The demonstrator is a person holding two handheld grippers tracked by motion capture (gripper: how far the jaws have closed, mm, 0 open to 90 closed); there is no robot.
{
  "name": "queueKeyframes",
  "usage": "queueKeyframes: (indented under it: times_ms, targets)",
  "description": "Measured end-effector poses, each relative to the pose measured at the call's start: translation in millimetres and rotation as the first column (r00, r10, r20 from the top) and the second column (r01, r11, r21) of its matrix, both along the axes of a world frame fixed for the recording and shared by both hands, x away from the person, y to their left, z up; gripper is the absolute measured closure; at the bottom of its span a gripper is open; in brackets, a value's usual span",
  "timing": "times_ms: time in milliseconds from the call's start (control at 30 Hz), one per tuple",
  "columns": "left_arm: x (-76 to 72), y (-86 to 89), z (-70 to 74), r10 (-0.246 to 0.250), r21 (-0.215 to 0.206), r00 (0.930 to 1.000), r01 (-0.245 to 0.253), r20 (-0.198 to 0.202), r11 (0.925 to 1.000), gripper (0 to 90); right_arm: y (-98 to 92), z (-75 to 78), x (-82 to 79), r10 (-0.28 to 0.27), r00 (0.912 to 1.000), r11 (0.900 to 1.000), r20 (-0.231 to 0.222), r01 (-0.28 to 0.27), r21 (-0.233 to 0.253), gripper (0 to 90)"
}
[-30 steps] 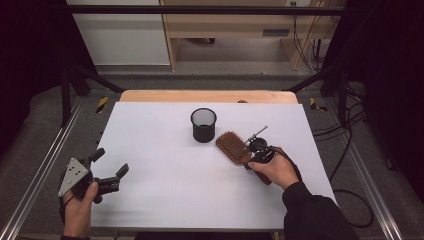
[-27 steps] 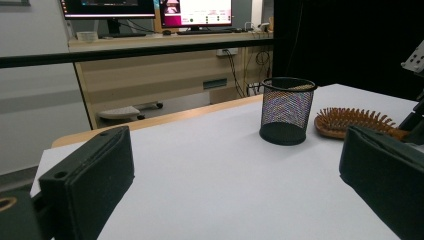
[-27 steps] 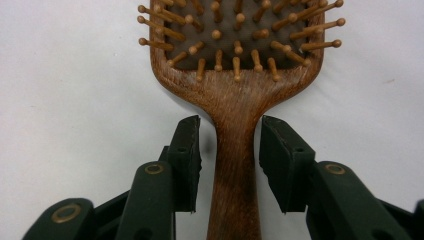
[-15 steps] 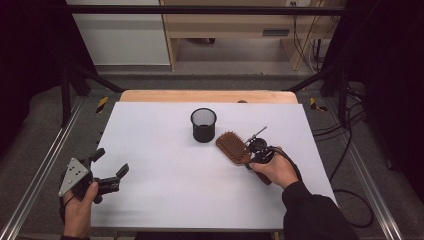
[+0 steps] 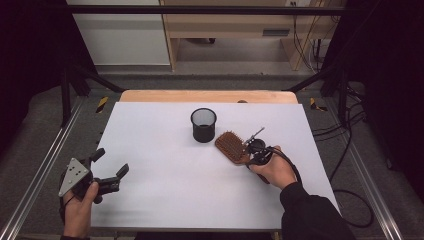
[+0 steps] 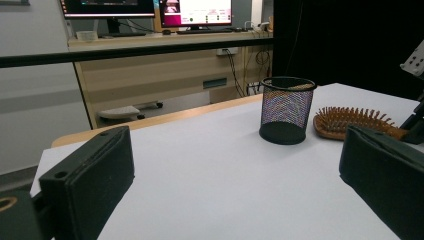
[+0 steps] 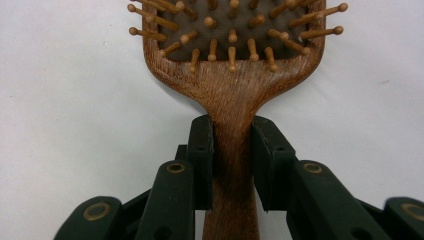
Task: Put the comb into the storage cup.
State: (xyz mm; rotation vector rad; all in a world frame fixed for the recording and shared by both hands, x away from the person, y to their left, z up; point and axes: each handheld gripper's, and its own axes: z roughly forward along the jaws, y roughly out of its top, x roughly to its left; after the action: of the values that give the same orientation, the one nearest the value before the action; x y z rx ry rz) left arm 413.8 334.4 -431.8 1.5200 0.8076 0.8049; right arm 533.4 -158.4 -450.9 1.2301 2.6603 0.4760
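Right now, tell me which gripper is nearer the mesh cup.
Right. The right gripper grips the hairbrush just beside the mesh cup; the left gripper hangs open at the table's near-left edge.

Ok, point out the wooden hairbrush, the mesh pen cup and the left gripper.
wooden hairbrush (image 7: 232, 85), right gripper view, neck below the bristles
mesh pen cup (image 5: 203, 131), high view, outer wall
left gripper (image 5: 111, 162), high view, midway between its fingertips

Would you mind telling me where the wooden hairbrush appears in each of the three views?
High view: hairbrush right of centre, beside the mesh cup, handle in the right gripper.
Left gripper view: far right, just right of the cup.
Right gripper view: top centre, handle between the fingers.
Shared landmark: the white tabletop.
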Motion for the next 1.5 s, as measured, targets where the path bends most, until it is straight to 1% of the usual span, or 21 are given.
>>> queueKeyframes:
  times_ms: [100, 233, 267, 333, 533, 633, 767, 900, 933, 967, 1033, 1100, 1133, 1167, 1200, 1267, 1333, 1367, 1433, 1500]
  targets:
    - [0.1, 0.4, 0.1, 0.0, -0.001, 1.0, 0.0, 0.001, 1.0, 1.3, 1.0, 0.4, 0.3, -0.009, 0.9999, 1.0, -0.006, 0.009, -0.002, 72.5]
    - [0.1, 0.5, 0.1, 0.001, -0.002, 1.0, -0.001, 0.001, 1.0, 1.3, 0.5, 1.0, -0.2, -0.009, 0.9999, 1.0, -0.005, 0.009, 0.0, 72.6]
    - [0.1, 0.5, 0.0, 0.001, -0.002, 1.0, -0.001, 0.001, 1.0, 1.3, -0.3, 0.8, -0.4, -0.003, 1.0, 1.0, 0.003, 0.003, 0.0, 72.7]
    - [0.2, 0.4, 0.0, 0.002, -0.002, 1.0, -0.002, 0.0, 1.0, 1.3, -1.7, 1.6, -2.0, -0.008, 0.9999, 1.0, 0.009, 0.008, 0.007, 72.7]
    - [0.3, -0.1, -0.1, 0.001, 0.003, 1.0, -0.001, -0.001, 1.0, 1.3, -11.5, 7.4, -7.4, -0.015, 0.9991, 0.998, 0.041, 0.013, 0.056, 72.7]
    - [0.5, -0.6, -0.3, 0.001, 0.003, 1.0, -0.001, -0.002, 1.0, 1.3, -17.4, 12.6, -10.3, -0.015, 0.9977, 0.997, 0.066, 0.01, 0.078, 72.7]
    - [0.9, -1.2, -0.4, 0.0, 0.006, 1.0, 0.0, -0.002, 1.0, 1.3, -25.8, 21.8, -14.1, -0.024, 0.9942, 0.992, 0.105, 0.01, 0.125, 72.7]
    - [1.0, -1.9, -0.5, -0.001, 0.011, 1.0, 0.001, -0.004, 0.9999, 1.3, -33.0, 30.3, -17.0, -0.035, 0.9878, 0.986, 0.152, 0.01, 0.165, 72.7]
    - [1.0, -1.9, -0.5, -0.001, 0.011, 1.0, 0.001, -0.004, 0.9999, 1.3, -33.0, 30.3, -17.0, -0.035, 0.9878, 0.986, 0.152, 0.01, 0.165, 72.7]
    - [0.9, -2.0, -0.5, 0.0, 0.01, 1.0, 0.0, -0.004, 0.9999, 1.3, -35.9, 33.5, -17.9, -0.047, 0.9832, 0.983, 0.177, 0.014, 0.184, 72.6]
    - [0.8, -1.7, -0.8, 0.003, 0.01, 1.0, -0.003, -0.006, 0.9999, 1.3, -38.1, 36.5, -18.8, -0.063, 0.9795, 0.978, 0.192, 0.022, 0.206, 72.7]
    - [0.7, -1.2, -0.8, 0.005, 0.01, 1.0, -0.005, -0.006, 0.9999, 1.3, -40.2, 38.6, -19.0, -0.067, 0.9744, 0.974, 0.214, 0.018, 0.224, 72.7]
    - [0.7, -1.0, -0.9, 0.006, 0.01, 1.0, -0.006, -0.007, 0.9999, 1.3, -40.9, 39.6, -19.3, -0.075, 0.9727, 0.971, 0.219, 0.021, 0.238, 72.6]
    - [0.7, -1.0, -0.9, 0.006, 0.01, 1.0, -0.006, -0.007, 0.9999, 1.3, -40.9, 39.6, -19.3, -0.075, 0.9727, 0.971, 0.219, 0.021, 0.238, 72.6]
    - [1.0, -0.8, -1.2, 0.007, 0.008, 0.9999, -0.007, -0.008, 0.9999, 1.3, -41.6, 40.9, -19.9, -0.081, 0.9685, 0.968, 0.235, 0.019, 0.252, 72.7]
    - [1.2, -0.9, -1.4, 0.008, 0.009, 0.9999, -0.008, -0.009, 0.9999, 1.3, -42.0, 41.5, -20.3, -0.086, 0.9635, 0.962, 0.253, 0.014, 0.272, 72.7]
    - [1.4, -1.1, -1.8, 0.009, 0.009, 0.9999, -0.009, -0.011, 0.9999, 1.3, -42.8, 42.4, -21.3, -0.099, 0.9605, 0.955, 0.26, 0.018, 0.297, 72.7]
    - [1.7, -1.3, -2.1, 0.01, 0.008, 0.9999, -0.009, -0.012, 0.9999, 1.3, -43.2, 42.1, -21.3, -0.108, 0.9565, 0.95, 0.271, 0.019, 0.31, 72.7]
    - [1.9, -1.8, -2.1, 0.009, 0.007, 0.9999, -0.009, -0.013, 0.9999, 1.3, -44.4, 42.1, -21.6, -0.119, 0.9507, 0.945, 0.287, 0.019, 0.326, 72.7]
    - [2.2, -2.3, -2.3, 0.01, 0.008, 0.9999, -0.01, -0.013, 0.9999, 1.3, -45.8, 41.6, -21.7, -0.134, 0.9461, 0.939, 0.295, 0.026, 0.342, 72.7]
